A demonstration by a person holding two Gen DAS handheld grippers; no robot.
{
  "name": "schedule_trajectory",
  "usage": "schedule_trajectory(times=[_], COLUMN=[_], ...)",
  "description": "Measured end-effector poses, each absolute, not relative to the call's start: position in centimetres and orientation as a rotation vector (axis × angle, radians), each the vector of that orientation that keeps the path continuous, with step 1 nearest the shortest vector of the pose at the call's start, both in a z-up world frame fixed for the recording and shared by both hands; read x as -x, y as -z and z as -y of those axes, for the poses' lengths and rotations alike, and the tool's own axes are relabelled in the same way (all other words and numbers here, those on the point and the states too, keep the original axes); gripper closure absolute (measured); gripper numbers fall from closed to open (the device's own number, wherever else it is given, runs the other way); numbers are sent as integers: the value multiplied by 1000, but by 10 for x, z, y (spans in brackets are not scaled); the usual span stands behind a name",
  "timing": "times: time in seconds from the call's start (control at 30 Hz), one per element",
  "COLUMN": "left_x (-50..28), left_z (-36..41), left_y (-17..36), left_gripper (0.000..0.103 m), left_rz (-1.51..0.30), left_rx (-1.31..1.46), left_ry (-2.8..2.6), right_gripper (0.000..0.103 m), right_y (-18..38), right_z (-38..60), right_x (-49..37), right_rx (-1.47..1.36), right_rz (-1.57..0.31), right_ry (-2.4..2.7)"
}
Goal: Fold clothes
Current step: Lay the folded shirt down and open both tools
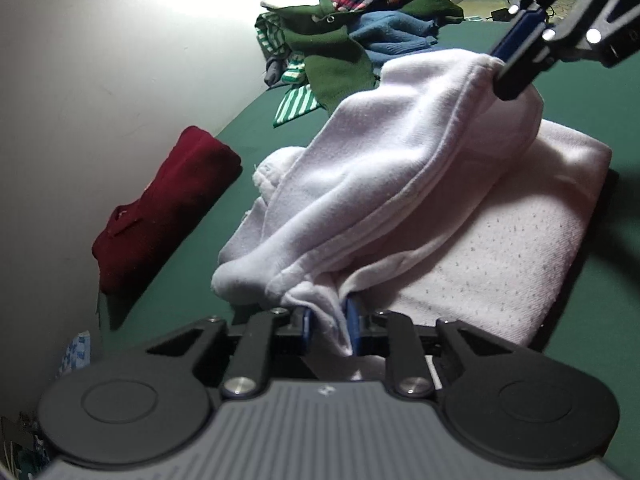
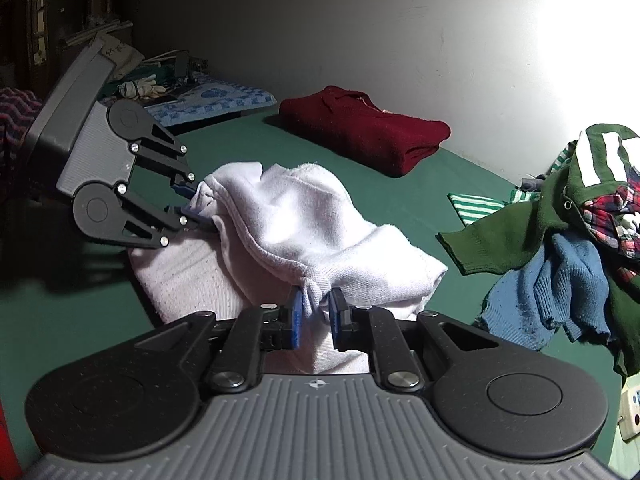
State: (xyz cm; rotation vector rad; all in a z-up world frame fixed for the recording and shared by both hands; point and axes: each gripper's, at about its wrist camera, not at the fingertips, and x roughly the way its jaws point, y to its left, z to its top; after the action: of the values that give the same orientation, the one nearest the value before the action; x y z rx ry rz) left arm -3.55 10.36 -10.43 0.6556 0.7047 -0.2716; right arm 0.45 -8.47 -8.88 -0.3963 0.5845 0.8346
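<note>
A white knitted garment (image 1: pixel 400 184) lies partly folded on the green table (image 1: pixel 192 248), with its upper layer lifted between both grippers. My left gripper (image 1: pixel 328 320) is shut on a bunched corner of that layer at the near end. In the left wrist view my right gripper (image 1: pixel 506 64) pinches the opposite corner at the top right. From the right wrist view the white garment (image 2: pixel 304 220) stretches from my right gripper (image 2: pixel 316 308), shut on its near corner, to my left gripper (image 2: pixel 196 204) at the far left.
A folded dark red sweater (image 1: pixel 168 208) (image 2: pixel 360 128) lies by the wall. A heap of unfolded clothes (image 1: pixel 340 20) (image 2: pixel 580 232), green, blue, plaid and striped, sits at the table's far end. A blue patterned cloth (image 2: pixel 208 100) and clutter lie beyond the table.
</note>
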Motion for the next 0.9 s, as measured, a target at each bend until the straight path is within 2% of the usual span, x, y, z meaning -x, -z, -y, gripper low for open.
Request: schedule_trajectory(times=[0.07, 0.17, 0.33, 0.43, 0.5, 0.57, 0.9], left_x=[36, 36, 38, 37, 38, 41, 86], left_z=[-104, -103, -102, -106, -108, -109, -111], left_y=[107, 112, 112, 107, 102, 96, 64], left_gripper=[82, 83, 88, 89, 90, 91, 93], left_rz=[-703, -693, -686, -683, -674, -663, -635], left_rx=[-666, -703, -727, -723, -720, -723, -725], left_ry=[266, 264, 279, 278, 275, 279, 342], right_gripper=[64, 60, 59, 69, 90, 99, 100], right_y=[92, 97, 111, 124, 127, 126, 90], right_z=[85, 83, 76, 70, 72, 74, 93], right_x=[0, 9, 22, 18, 10, 7, 31], right_rx=[424, 486, 611, 647, 618, 597, 592], right_rz=[-589, -584, -573, -557, -570, -568, -529], right_ry=[-841, -865, -884, -827, -800, -794, -882])
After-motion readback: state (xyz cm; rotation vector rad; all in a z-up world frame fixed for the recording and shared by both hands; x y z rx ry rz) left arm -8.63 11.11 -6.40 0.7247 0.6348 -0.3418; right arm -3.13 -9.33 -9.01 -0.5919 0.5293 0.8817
